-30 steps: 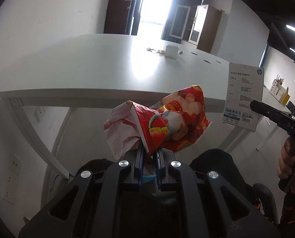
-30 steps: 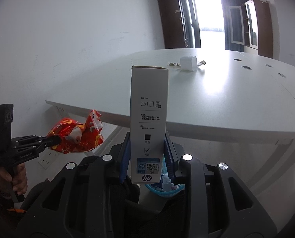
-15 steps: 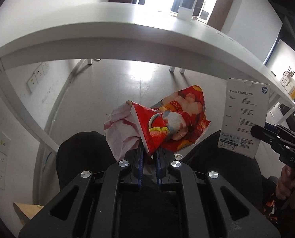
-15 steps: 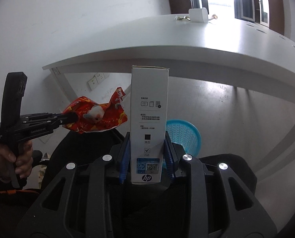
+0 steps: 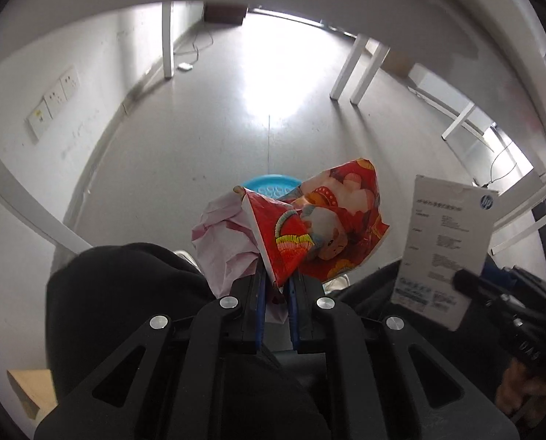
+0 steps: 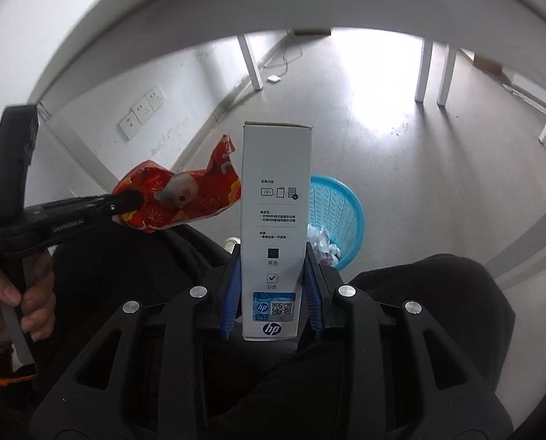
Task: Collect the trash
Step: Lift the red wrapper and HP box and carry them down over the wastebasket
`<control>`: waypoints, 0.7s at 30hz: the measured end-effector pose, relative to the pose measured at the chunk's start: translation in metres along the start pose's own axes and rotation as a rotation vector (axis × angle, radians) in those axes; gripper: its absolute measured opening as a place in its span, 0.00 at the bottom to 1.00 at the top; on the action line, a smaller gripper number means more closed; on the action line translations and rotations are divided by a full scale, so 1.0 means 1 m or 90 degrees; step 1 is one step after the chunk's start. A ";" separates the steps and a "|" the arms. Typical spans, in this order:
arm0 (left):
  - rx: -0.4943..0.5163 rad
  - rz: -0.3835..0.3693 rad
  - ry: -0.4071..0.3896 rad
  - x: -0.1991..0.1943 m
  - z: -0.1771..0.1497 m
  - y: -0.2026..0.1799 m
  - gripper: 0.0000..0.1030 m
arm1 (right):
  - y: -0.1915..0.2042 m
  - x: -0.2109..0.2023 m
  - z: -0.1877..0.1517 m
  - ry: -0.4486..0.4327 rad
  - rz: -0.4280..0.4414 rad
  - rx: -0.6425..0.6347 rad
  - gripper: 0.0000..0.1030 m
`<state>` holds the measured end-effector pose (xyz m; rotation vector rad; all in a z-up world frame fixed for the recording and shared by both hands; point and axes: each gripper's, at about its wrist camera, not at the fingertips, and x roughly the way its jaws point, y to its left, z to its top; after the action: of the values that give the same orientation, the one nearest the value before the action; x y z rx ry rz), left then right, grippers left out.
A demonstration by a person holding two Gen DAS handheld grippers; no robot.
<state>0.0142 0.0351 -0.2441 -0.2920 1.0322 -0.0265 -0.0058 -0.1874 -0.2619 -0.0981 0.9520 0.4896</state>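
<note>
Nearest, the left gripper (image 5: 275, 289) has its blue-padded jaws clamped on one crumpled red printed wrapper (image 5: 320, 231), glossy and creased, with a wad of pale pink paper (image 5: 221, 242) bunched against its left side. The right gripper (image 6: 271, 293) has its jaws pressed on the two narrow sides of one tall, stiff white cardboard box (image 6: 276, 220), held upright, smooth-faced with small print and a round logo near its base. Black-clothed knees (image 6: 430, 293) sit just below both tools. Beyond the box on the floor stands one round light-blue plastic basket (image 6: 341, 212) with lattice walls, some crumpled scraps already inside. Past it the glossy grey floor (image 6: 401, 146) lies open, bounded by the white table (image 6: 199, 11) edge overhead and its slim white legs (image 6: 423, 73) farther back.
</note>
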 end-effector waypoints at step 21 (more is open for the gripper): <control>-0.046 0.054 0.142 0.127 0.050 0.016 0.09 | -0.016 0.116 0.037 0.124 -0.019 0.039 0.29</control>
<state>0.1207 0.0412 -0.3312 -0.3161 1.2681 0.0560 0.0851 -0.1494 -0.3358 -0.1053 1.1536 0.4278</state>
